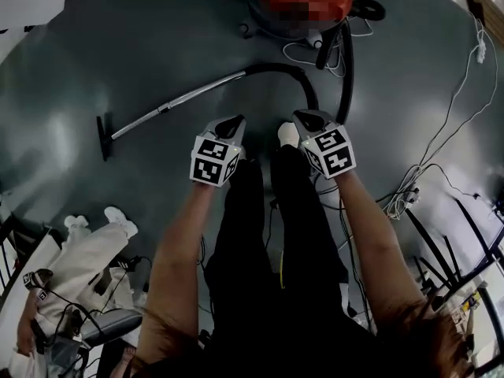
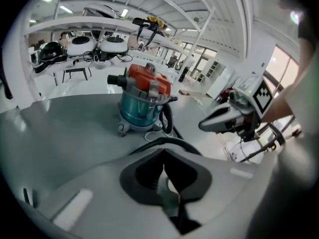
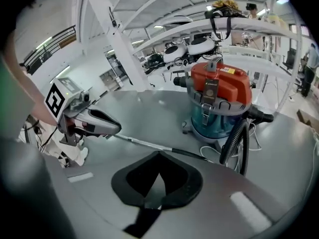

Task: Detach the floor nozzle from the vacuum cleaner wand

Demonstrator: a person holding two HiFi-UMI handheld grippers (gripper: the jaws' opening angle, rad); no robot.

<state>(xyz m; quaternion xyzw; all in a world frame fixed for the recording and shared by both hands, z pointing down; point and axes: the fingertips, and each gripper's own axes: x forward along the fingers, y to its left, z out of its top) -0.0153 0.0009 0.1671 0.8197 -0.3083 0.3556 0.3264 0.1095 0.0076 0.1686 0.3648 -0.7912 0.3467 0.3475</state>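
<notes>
Nearest to me, black trousers (image 1: 268, 274) are filling the bottom of the head view, with a bare forearm reaching forward on each side. I am holding my left gripper (image 1: 231, 124) and my right gripper (image 1: 309, 119) side by side and a little apart above the grey floor (image 1: 118, 53), both pointing downward. In each gripper view the black pads are meeting in a closed seam: both sets of jaws are pressed together and gripping nothing. A white shoe (image 1: 288, 135) is showing between the two grippers.

Just beyond the tips, a black hose (image 1: 303, 81) is arching across the floor. Its left end is joining the metal wand (image 1: 169, 106), which is lying flat and running away to the left. The floor nozzle (image 1: 103, 138) is sitting on the far left end of that wand, attached to it, resting on the floor and well apart from both grippers. At the lower left, someone in white clothing (image 1: 83, 254) is sitting at the edge of the floor. A thin white cable (image 1: 453, 105) is trailing along the right.

Farther out, the hose is looping back to the vacuum canister (image 3: 219, 101), orange on top and teal below, standing upright. Behind it, white shelving (image 3: 234, 26) is carrying helmets and other gear.
</notes>
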